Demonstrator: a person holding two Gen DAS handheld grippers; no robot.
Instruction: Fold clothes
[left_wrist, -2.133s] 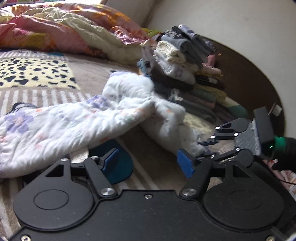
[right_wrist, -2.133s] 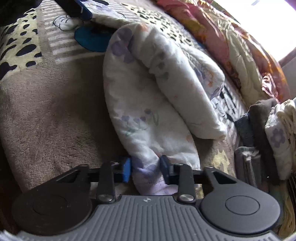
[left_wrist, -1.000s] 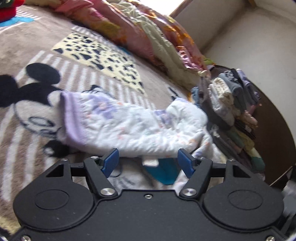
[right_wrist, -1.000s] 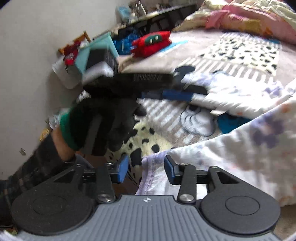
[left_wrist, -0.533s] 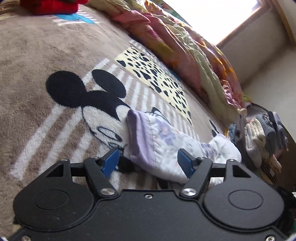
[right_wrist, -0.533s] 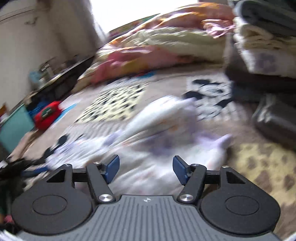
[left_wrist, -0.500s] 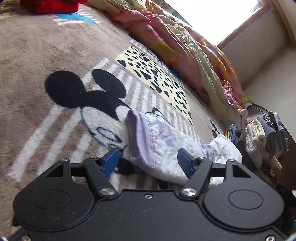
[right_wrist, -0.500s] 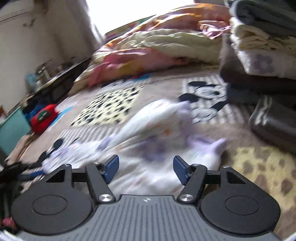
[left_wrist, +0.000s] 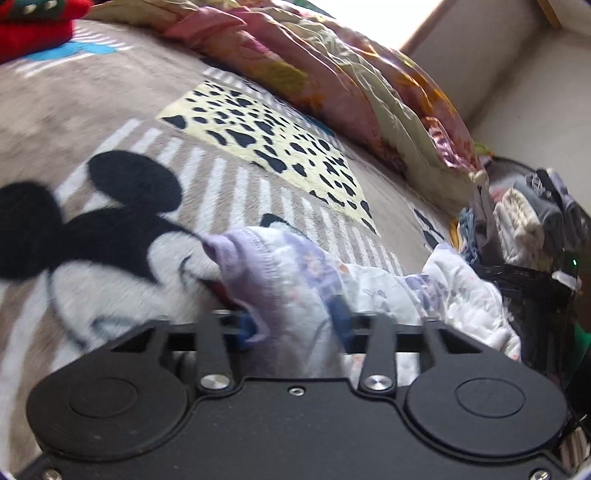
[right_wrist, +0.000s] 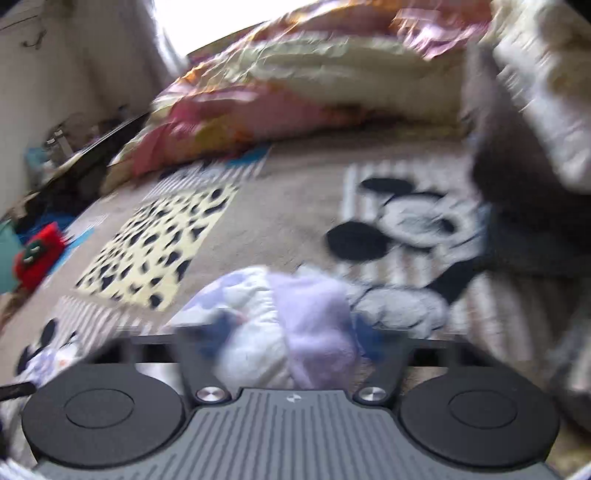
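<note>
The garment (left_wrist: 369, 291), white with a lilac floral print and a lilac hem, lies stretched across the Mickey Mouse blanket (left_wrist: 122, 206) on the bed. In the left wrist view we see its hemmed end bunched between the blue fingertips of the left hand-held gripper (left_wrist: 293, 325), whose jaws are closed onto the fabric. In the right wrist view, its other end (right_wrist: 291, 325) sits between the fingertips of the right hand-held gripper (right_wrist: 291, 338); the frame is motion-blurred, yet the jaws appear pressed against the cloth on both sides, so we read this hand-held gripper as gripping the garment too. In the left wrist view the right hand-held gripper (left_wrist: 524, 284) appears as a dark shape at the garment's far end. Just beyond it stands a stack of folded clothes (left_wrist: 528, 221), near the wall. A rumpled floral quilt (left_wrist: 351, 85) runs along the far edge of the blanket. A red toy (left_wrist: 33, 26) lies at the top left, well apart from the garment.
</note>
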